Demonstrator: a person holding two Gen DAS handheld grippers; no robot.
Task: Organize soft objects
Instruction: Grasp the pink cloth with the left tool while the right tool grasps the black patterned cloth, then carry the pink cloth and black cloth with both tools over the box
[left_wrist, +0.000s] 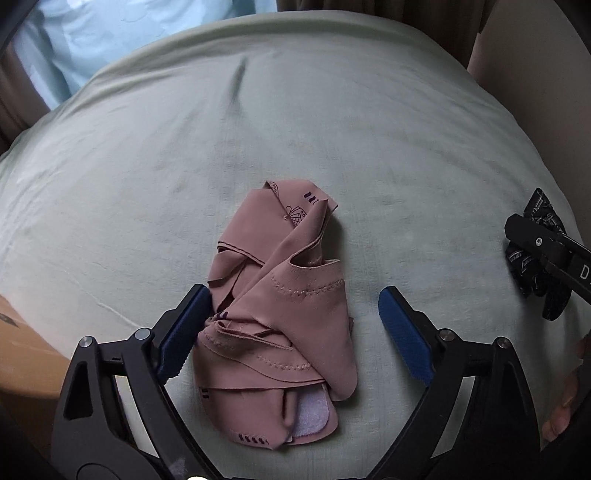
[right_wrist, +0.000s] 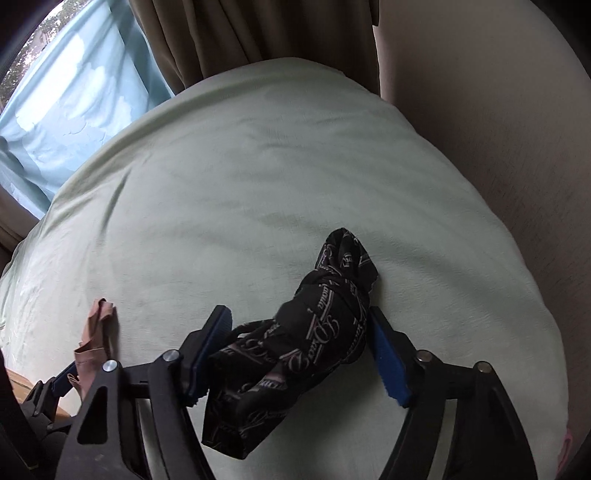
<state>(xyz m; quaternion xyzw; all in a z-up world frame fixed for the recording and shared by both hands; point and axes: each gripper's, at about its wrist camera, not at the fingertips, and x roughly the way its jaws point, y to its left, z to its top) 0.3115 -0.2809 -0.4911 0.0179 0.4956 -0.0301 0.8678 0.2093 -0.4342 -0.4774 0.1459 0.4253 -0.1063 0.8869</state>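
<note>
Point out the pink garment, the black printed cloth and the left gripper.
pink garment (left_wrist: 295, 302), left wrist view, stitched middle fold.
black printed cloth (right_wrist: 314, 332), right wrist view, bundled middle.
left gripper (left_wrist: 295, 332), left wrist view, midway between fingertips.

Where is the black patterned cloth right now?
The black patterned cloth lies on the pale green bedsheet, between the open right tongs. The pink garment lies to its left.

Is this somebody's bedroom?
Probably, yes. The clothes lie on a soft surface under a pale green sheet, which looks like a bed. Behind it hang brown curtains by a window with a light blue drape. A bunched pink garment and a black printed one rest on the sheet.
</note>
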